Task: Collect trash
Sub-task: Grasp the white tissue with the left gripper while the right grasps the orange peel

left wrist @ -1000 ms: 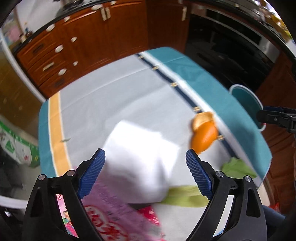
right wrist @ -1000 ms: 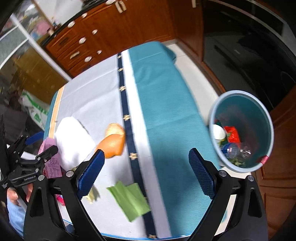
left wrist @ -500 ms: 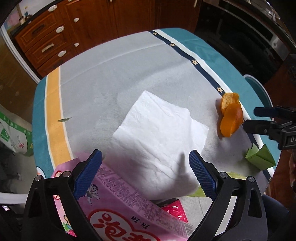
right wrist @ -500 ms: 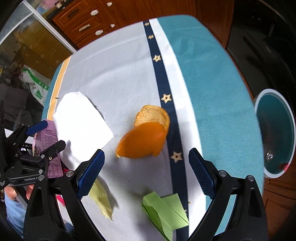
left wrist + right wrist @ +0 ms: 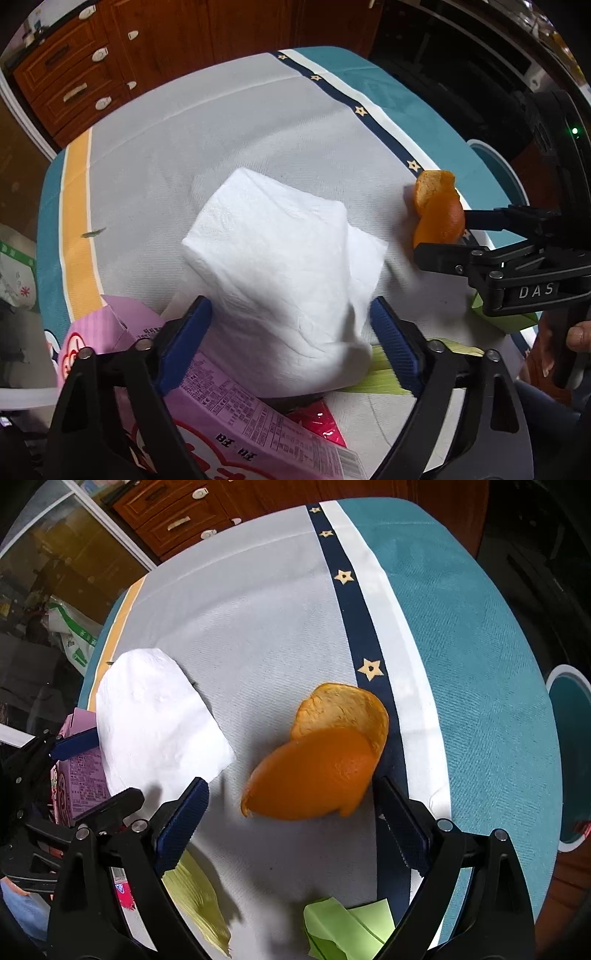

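Observation:
A white paper napkin (image 5: 280, 273) lies on the tablecloth; my left gripper (image 5: 291, 339) is open with its blue pads on either side of the napkin's near end. An orange peel (image 5: 321, 760) lies by the navy star stripe; my right gripper (image 5: 295, 823) is open and straddles its near edge. The peel (image 5: 439, 210) and the right gripper (image 5: 443, 236) also show in the left wrist view. The napkin shows in the right wrist view (image 5: 155, 731). A teal trash bin (image 5: 570, 753) stands on the floor to the right of the table.
A pink printed box (image 5: 236, 413) and a red wrapper (image 5: 317, 424) lie under the left gripper. A yellow-green leaf strip (image 5: 195, 904) and folded green paper (image 5: 347, 930) lie near the table's front edge. Wooden drawers (image 5: 74, 85) stand beyond the table.
Both grippers have dropped lower and moved forward. The left now brackets the napkin, the right now brackets the orange peel. Both stay open.

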A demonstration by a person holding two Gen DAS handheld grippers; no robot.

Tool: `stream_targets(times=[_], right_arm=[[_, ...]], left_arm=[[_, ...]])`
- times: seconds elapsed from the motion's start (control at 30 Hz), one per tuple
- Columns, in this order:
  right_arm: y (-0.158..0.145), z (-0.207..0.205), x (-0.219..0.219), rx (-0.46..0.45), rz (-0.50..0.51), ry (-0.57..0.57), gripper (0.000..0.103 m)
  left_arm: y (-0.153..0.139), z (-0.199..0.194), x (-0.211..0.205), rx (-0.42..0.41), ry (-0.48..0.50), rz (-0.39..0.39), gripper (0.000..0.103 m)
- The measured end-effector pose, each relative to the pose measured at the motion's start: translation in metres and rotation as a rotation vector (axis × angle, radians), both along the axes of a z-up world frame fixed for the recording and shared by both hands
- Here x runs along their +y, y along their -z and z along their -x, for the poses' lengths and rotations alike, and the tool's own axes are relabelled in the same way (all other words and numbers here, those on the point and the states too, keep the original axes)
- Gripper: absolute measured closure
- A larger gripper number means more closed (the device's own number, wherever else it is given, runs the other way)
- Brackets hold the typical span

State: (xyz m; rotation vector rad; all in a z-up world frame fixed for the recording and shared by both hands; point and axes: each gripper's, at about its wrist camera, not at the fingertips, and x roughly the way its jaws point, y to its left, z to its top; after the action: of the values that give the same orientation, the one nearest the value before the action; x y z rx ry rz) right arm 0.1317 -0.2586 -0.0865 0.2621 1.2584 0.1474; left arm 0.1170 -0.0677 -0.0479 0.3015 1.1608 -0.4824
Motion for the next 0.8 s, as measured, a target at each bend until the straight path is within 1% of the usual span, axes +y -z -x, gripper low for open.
stream_targets(times=[0.03,0.1,0.13,0.2,0.23,0.27,0.3,0.37,0.43,0.5,0.63,0.8], right_arm=[[-0.001,0.002,0.001,-0.016,0.008,-0.008,0.014],[-0.001,0.005,0.003,-0.040,0.034,-0.025,0.015],[-0.001,0.010,0.002,-0.049,0.048,-0.033,0.016],[0.000,0.010,0.006,-0.052,0.073,-0.046,0.031],[-0.001,0.012,0.007,-0.064,0.102,-0.048,0.036],[-0.001,0.012,0.008,-0.065,0.107,-0.051,0.044],[-0.002,0.013,0.007,-0.067,0.097,-0.050,0.049],[-0.005,0.014,0.004,-0.079,0.088,-0.043,0.056],[-0.010,0.016,0.003,-0.091,0.082,-0.043,0.061],[-0.015,0.019,0.001,-0.105,0.071,-0.044,0.066],[-0.025,0.026,-0.006,-0.129,0.061,-0.031,0.068],[-0.037,0.031,-0.011,-0.155,0.037,-0.009,0.070]], left_arm=[[-0.001,0.002,-0.001,-0.013,0.000,-0.012,0.027],[-0.001,0.003,-0.001,-0.028,-0.002,-0.032,0.042],[-0.002,0.004,-0.002,-0.032,0.001,-0.037,0.045],[-0.005,0.007,-0.002,-0.042,0.006,-0.043,0.057],[-0.007,0.009,-0.002,-0.049,0.008,-0.048,0.062],[-0.009,0.010,-0.003,-0.053,0.008,-0.050,0.072],[-0.012,0.011,-0.003,-0.053,0.007,-0.048,0.086],[-0.015,0.012,-0.002,-0.046,0.002,-0.040,0.095],[-0.019,0.014,-0.002,-0.060,-0.008,-0.048,0.098],[-0.024,0.017,-0.001,-0.066,-0.010,-0.045,0.099],[-0.043,0.020,0.000,-0.096,-0.020,-0.020,0.099],[-0.076,0.021,0.003,-0.159,-0.035,0.016,0.100]])
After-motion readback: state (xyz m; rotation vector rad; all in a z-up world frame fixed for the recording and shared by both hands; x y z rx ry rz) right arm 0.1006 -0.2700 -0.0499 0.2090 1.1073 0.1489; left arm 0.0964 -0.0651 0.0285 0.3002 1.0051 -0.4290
